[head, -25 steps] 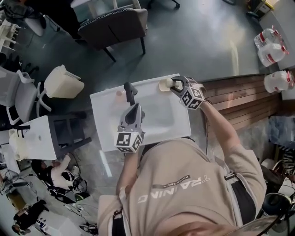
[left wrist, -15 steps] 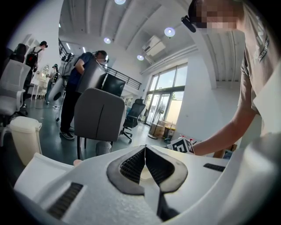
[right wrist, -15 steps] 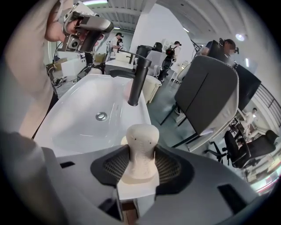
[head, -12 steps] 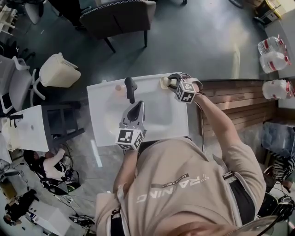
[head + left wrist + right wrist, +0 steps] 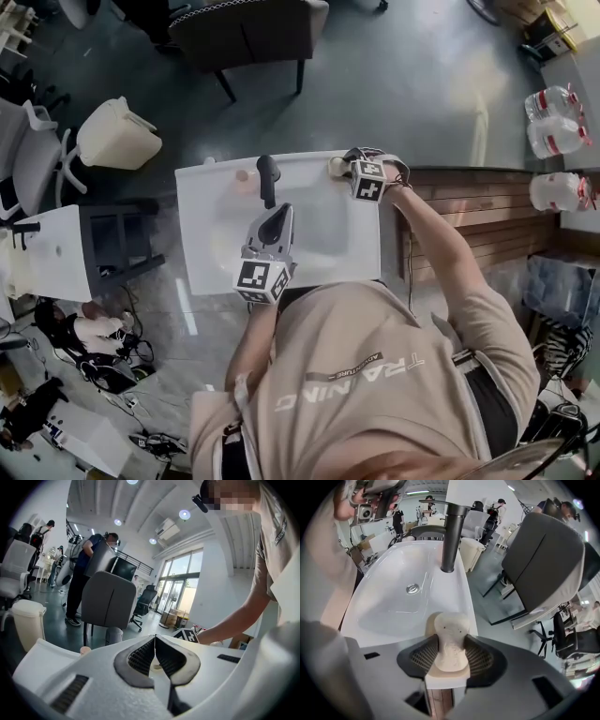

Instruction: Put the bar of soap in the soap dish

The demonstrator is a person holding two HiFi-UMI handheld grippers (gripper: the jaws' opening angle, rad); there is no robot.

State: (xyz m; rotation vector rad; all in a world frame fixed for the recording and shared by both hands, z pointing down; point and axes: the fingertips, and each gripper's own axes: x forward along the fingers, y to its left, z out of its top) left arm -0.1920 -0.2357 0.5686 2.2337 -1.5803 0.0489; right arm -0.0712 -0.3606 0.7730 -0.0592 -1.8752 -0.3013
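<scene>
A cream bar of soap point(image 5: 449, 641) stands on edge between the pads of my right gripper point(image 5: 450, 654), which is shut on it. Just beneath it a tan soap dish point(image 5: 430, 626) sits on the rim of the white sink point(image 5: 396, 569). In the head view the right gripper point(image 5: 349, 162) is over the soap dish point(image 5: 333, 167) at the sink's far right corner; the soap is too small to make out there. My left gripper point(image 5: 273, 217) hangs over the sink point(image 5: 206, 253) near the black faucet point(image 5: 267, 178). In the left gripper view, the left gripper point(image 5: 154, 644) is shut and empty.
A small peach round object point(image 5: 243, 175) lies on the sink's far rim left of the faucet. A wooden slatted bench point(image 5: 478, 211) adjoins the sink's right side. A grey chair point(image 5: 248, 28) and a cream bin point(image 5: 114, 136) stand on the floor beyond. Other people stand farther off.
My right gripper has moved with the soap along the far rim toward the soap dish and now sits over it. The left gripper has stayed over the basin.
</scene>
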